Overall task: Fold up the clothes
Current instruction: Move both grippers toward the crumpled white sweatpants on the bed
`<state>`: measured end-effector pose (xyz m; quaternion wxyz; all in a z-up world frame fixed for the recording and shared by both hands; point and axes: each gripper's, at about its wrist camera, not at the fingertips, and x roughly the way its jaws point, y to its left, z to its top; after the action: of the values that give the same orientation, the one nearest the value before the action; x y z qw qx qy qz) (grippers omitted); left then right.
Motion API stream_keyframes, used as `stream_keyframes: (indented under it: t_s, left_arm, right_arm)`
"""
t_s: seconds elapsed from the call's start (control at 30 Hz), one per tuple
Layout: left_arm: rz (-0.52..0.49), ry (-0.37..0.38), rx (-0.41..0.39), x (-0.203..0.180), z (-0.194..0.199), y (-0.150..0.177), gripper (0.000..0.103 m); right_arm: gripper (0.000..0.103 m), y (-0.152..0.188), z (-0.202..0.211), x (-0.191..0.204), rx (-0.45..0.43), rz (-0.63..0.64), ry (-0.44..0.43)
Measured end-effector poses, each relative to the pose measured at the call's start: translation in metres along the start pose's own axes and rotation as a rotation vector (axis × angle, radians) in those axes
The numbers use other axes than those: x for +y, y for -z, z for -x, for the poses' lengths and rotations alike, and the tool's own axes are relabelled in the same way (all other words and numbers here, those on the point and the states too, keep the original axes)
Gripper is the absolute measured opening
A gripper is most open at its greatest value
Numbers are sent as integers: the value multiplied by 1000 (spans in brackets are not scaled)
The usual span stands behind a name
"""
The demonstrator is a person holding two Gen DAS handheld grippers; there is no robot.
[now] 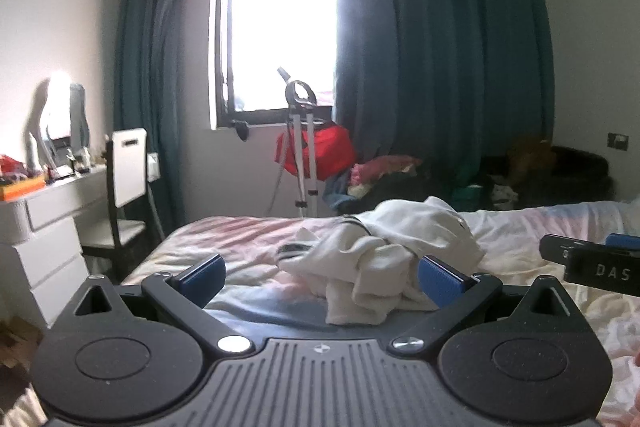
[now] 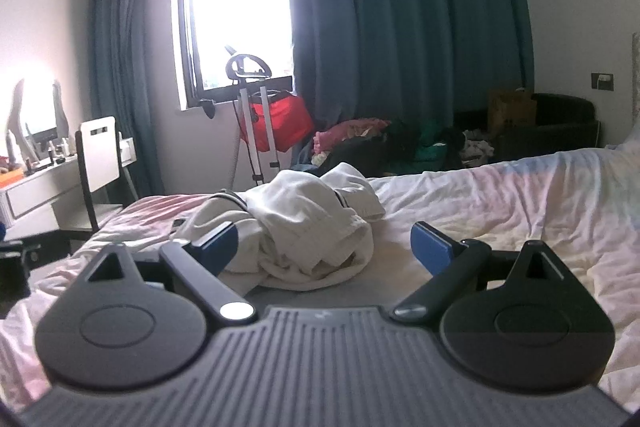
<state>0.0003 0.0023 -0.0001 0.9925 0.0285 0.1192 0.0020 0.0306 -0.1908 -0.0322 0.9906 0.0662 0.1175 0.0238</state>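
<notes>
Lying crumpled at centre frame in both views, the white cotton garment w/ dark trim (image 1: 380, 259) sat on the pale rumpled bedsheet (image 2: 500, 195). Left gripper (image 1: 322, 277) and right gripper (image 2: 324, 247) hovered near it, jaws apart, empty. Judged: garment unfolded; next needs grabbing an edge & spreading flat.

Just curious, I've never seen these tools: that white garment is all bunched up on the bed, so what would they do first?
Probably ease both grippers forward to pinch an edge. The crumpled white fabric garment lies in a heap on the pale rumpled bedsheet, and the left gripper and right gripper are both open and empty just short of it.
</notes>
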Motion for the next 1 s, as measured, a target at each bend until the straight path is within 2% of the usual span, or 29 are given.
stream_keyframes:
  t_s: [0.17, 0.27, 0.33, 0.67, 0.8, 1.0]
  left_arm:
    - [75, 46, 65, 19, 1, 1, 103]
    - [49, 9, 25, 23, 29, -3, 103]
    - [17, -3, 51, 20, 31, -9, 103]
    - [-70, -122, 117, 27, 115, -89, 103]
    - [-17, -124, 186, 35, 133, -117, 103]
    - [18, -169, 163, 44, 165, -133, 103]
  right_arm:
    - [95, -2, 6, 6, -13, 30, 10]
    - [95, -5, 16, 7, -20, 20, 9]
    - [95, -11, 29, 6, -24, 8, 4]
    - [95, -58, 77, 12, -26, -41, 6]
    - [95, -82, 96, 21, -48, -6, 25]
    - [95, -117, 112, 29, -65, -12, 20]
